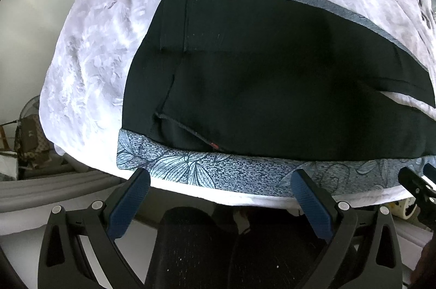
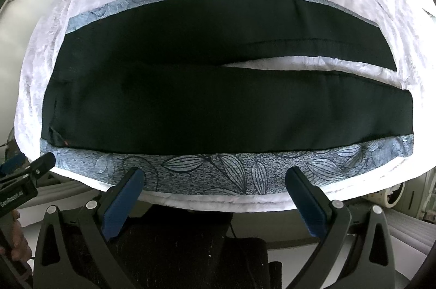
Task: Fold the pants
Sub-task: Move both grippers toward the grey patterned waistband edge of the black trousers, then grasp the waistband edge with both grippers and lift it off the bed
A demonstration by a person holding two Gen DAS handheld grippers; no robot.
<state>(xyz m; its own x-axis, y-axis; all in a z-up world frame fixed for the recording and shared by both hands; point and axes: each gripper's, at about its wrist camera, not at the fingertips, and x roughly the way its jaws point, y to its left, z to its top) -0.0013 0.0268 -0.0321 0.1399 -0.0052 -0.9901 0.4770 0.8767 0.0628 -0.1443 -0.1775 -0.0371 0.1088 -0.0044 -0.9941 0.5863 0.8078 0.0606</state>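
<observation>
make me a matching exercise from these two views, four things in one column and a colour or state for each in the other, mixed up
Things
1. pants
2. blanket
3. side band of the pants
4. left gripper and right gripper

Colour or state
A. blue-grey with a leaf print
B. pale lilac, spread under everything
C. fingers spread apart, holding nothing
D. black, lying flat with the two legs slightly apart

Pairs: 1-D, 2-B, 3-A, 4-C
</observation>
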